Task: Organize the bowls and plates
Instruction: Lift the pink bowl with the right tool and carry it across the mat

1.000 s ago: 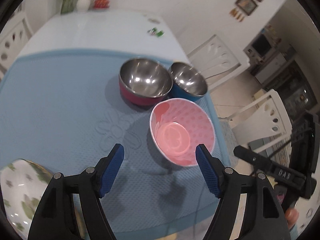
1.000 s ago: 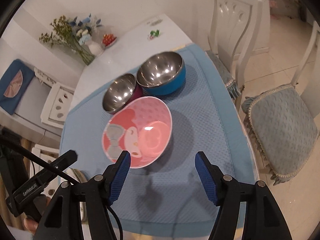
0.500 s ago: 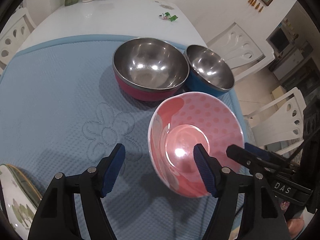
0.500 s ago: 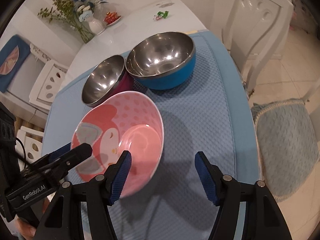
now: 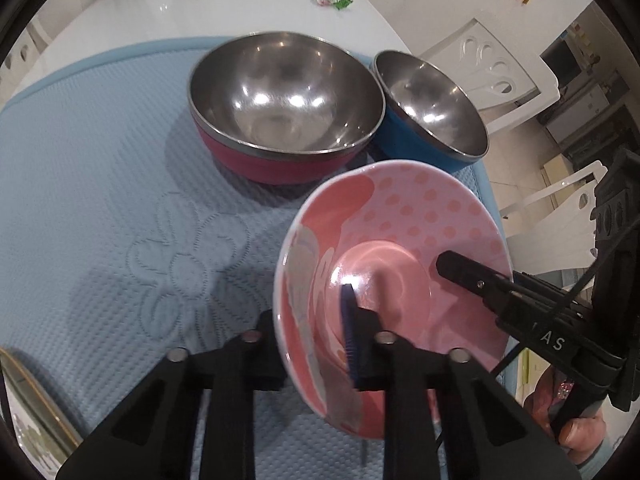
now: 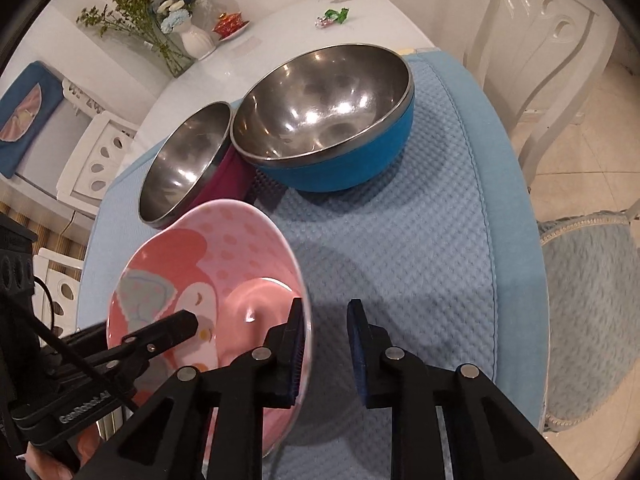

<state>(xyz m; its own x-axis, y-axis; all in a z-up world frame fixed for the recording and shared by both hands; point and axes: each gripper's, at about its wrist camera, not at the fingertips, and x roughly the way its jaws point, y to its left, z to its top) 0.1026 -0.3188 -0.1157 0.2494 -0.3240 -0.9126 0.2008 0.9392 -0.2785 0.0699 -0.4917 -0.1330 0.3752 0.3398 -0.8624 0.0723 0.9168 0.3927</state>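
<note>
Pink bowl (image 5: 404,240): sitting tilted at lower centre-right of the left wrist view, above the blue mat (image 5: 100,208) covering the white worktop (image 5: 200,4). Left tongs (image 5: 312,344): clenching the bowl's near rim, one pad (image 5: 349,336) showing inside the bowl, the other finger passing outside it. Right tongs (image 6: 326,344): straddling the opposite rim, one pad (image 6: 297,344) lying against the inner wall, the other (image 6: 358,344) standing off the outer side; grip cannot be told. Red bowl (image 5: 280,156) and blue bowl (image 5: 424,136): resting side by side on the mat, upper centre, steel-lined. Flowered plate (image 5: 28,408): showing at lower left edge.
</note>
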